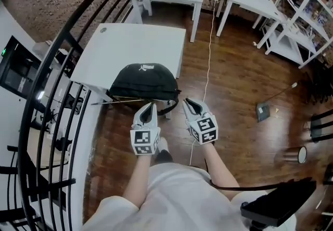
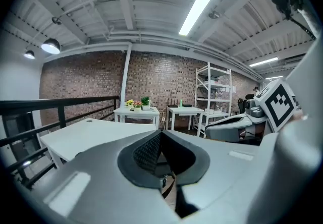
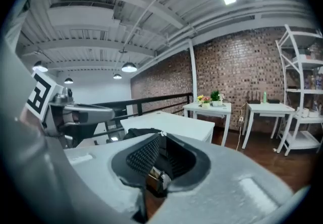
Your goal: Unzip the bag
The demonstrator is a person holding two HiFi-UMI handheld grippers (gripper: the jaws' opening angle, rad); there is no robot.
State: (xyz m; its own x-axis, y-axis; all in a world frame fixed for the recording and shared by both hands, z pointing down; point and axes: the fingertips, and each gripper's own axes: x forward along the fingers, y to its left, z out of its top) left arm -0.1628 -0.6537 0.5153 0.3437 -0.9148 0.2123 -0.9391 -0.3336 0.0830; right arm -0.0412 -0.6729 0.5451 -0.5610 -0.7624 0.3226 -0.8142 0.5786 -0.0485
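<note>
White table point(image 1: 130, 48), black bag point(image 1: 144, 81) at near edge

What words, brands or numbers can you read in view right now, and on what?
Black bag: small white print near its top, too small to read.
Left tool and right tool: black-and-white square markers only, no words.
Shelf: the items on it are too blurred to read.
No text is legible anywhere.

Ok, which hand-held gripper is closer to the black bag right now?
Left, narrowly. The left hand-held gripper is just short of the near side of the black bag, about mid-length; the right hand-held gripper is off its right end.
</note>
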